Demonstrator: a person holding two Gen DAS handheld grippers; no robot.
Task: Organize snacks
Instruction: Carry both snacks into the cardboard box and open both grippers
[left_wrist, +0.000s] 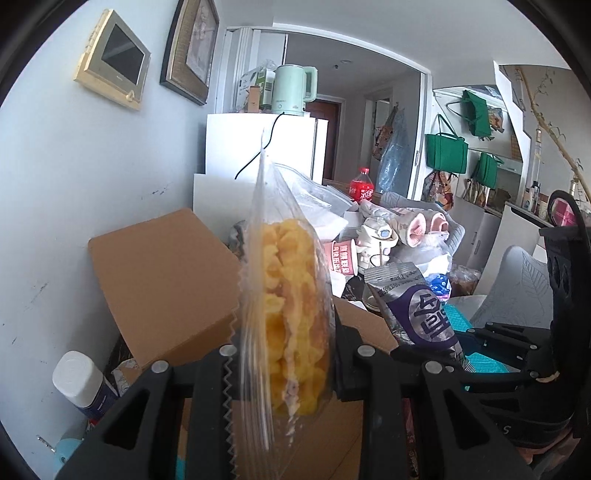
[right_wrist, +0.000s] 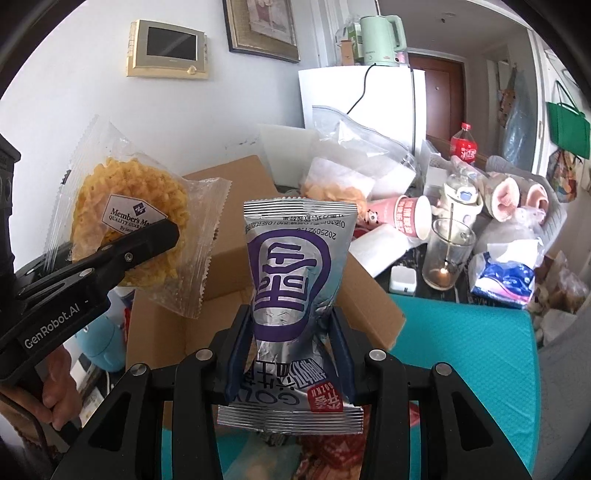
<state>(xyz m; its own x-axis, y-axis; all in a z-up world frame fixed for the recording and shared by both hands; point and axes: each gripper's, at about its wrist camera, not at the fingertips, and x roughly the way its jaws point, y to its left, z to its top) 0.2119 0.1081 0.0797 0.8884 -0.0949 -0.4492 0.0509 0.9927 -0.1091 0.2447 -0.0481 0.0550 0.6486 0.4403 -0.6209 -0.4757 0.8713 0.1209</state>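
The cardboard box (right_wrist: 236, 254) sits mostly hidden behind the silver snack packet (right_wrist: 295, 280), its floor out of sight. Left of the box, only a few fingers (right_wrist: 55, 384) of a hand show, the rest cut off by the picture's edge. The packet's small print is unreadable.

A clear plastic packet of yellow corn crisps (right_wrist: 129, 218), bearing a white "Member's Mark" label, is held aloft, tilted, pinched across its lower part. In the left wrist view it is seen edge-on, standing upright. A silver foil snack pouch (right_wrist: 291, 295) with a purple emblem is held upright but inverted, its print upside down, squeezed at its waist, above an open cardboard box (right_wrist: 369, 306).
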